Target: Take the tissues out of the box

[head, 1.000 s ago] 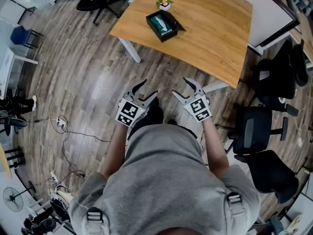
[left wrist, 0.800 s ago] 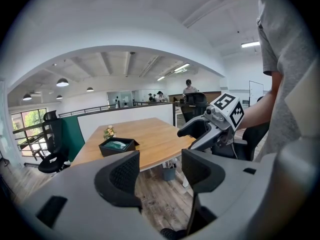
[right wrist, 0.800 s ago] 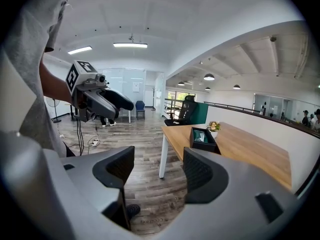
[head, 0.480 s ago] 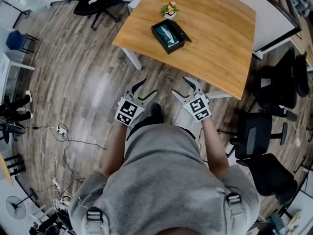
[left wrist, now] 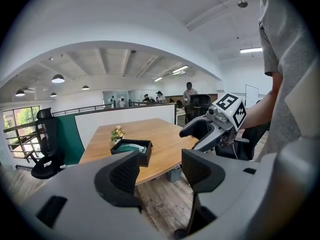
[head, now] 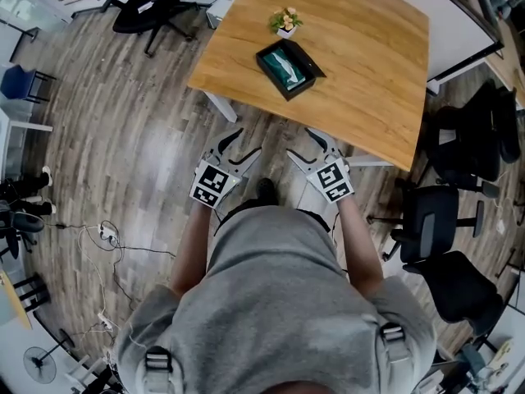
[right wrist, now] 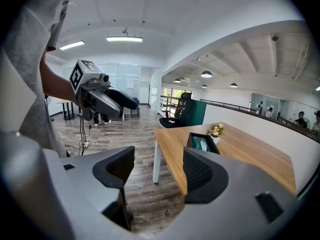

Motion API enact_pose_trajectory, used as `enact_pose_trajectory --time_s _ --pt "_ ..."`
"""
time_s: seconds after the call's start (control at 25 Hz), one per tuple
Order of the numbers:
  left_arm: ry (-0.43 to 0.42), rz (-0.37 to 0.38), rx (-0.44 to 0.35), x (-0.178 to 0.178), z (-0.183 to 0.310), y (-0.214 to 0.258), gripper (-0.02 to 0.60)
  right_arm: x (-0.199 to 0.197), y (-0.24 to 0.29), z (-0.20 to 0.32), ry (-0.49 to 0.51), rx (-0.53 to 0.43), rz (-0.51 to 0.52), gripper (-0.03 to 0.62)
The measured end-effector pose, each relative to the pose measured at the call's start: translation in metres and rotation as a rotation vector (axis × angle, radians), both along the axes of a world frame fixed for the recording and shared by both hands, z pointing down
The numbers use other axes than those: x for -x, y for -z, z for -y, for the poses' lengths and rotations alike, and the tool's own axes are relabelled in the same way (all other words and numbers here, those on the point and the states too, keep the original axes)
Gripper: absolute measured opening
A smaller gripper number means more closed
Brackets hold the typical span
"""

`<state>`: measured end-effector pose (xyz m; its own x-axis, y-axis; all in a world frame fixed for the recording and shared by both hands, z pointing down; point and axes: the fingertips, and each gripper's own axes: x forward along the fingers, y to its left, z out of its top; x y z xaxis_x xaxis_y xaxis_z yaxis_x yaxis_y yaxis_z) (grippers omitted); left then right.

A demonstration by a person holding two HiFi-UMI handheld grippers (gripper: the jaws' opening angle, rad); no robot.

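A black tissue box [head: 289, 68] with pale green tissues [head: 289, 66] in it lies on the wooden table [head: 361, 64], also seen as the black box [left wrist: 132, 150] in the left gripper view and the black box [right wrist: 202, 144] in the right gripper view. My left gripper [head: 239, 148] is open and empty over the floor, short of the table's near edge. My right gripper [head: 310, 147] is open and empty beside it, at the table's edge. Both are well apart from the box.
A small flower pot [head: 285, 21] stands just behind the box. Black office chairs [head: 439, 220] crowd the right side, another chair [head: 152, 6] stands at the back left. Cables and a power strip [head: 105, 235] lie on the wood floor at the left.
The table and box have come a little closer in the head view as the person steps forward. Both grippers stay open and held the same way.
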<state>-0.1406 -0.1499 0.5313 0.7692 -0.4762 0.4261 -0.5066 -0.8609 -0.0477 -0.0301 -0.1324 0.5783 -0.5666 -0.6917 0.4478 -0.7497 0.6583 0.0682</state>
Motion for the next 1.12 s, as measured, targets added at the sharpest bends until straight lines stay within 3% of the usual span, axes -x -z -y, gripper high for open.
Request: enact_pose_trajectory --time_s 1.12 --pt "-0.122 0.015 0.044 -0.007 0.078 -0.026 0.279 -0.011 -0.027 0.055 -0.142 0.055 -0.008 0.302"
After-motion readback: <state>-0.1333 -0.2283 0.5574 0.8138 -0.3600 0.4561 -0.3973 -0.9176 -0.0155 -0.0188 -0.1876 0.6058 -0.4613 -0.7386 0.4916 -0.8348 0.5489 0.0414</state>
